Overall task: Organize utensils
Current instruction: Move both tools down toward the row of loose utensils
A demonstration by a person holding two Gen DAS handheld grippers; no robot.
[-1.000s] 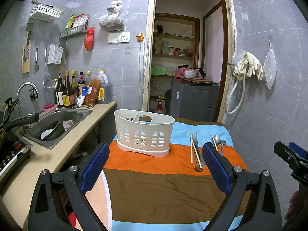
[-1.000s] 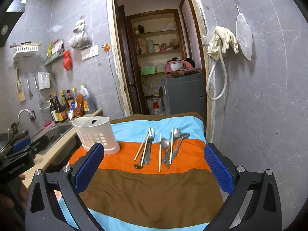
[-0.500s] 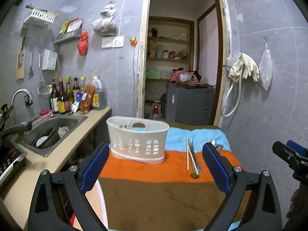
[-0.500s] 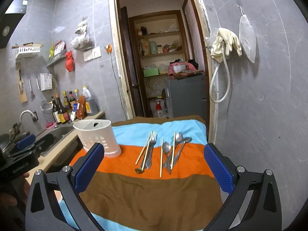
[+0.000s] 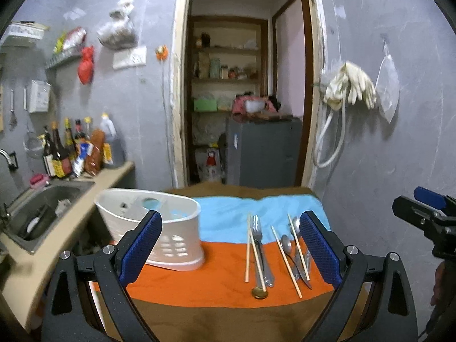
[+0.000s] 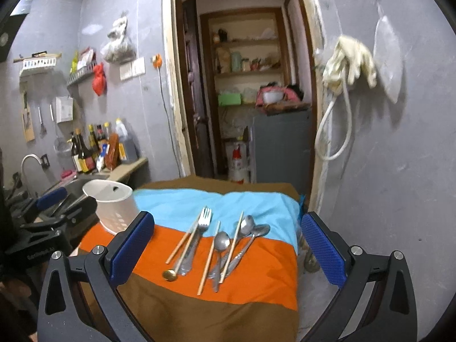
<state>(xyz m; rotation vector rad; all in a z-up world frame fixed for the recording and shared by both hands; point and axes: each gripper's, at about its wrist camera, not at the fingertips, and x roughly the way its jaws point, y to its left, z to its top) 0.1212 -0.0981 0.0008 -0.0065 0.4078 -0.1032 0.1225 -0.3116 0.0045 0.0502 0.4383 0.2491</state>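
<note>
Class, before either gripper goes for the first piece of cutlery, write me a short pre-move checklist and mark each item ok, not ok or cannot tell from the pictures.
1. Left gripper open and holding nothing: ok.
2. Right gripper open and holding nothing: ok.
3. White caddy upright on the striped cloth, opening facing up: ok.
4. Caddy compartments free of cutlery: cannot tell, the inside is only partly seen.
5. Fork easy to lift alone: not ok, chopsticks lie against it.
6. Spoons separated from one another: not ok, their handles overlap, with chopsticks across them.
</note>
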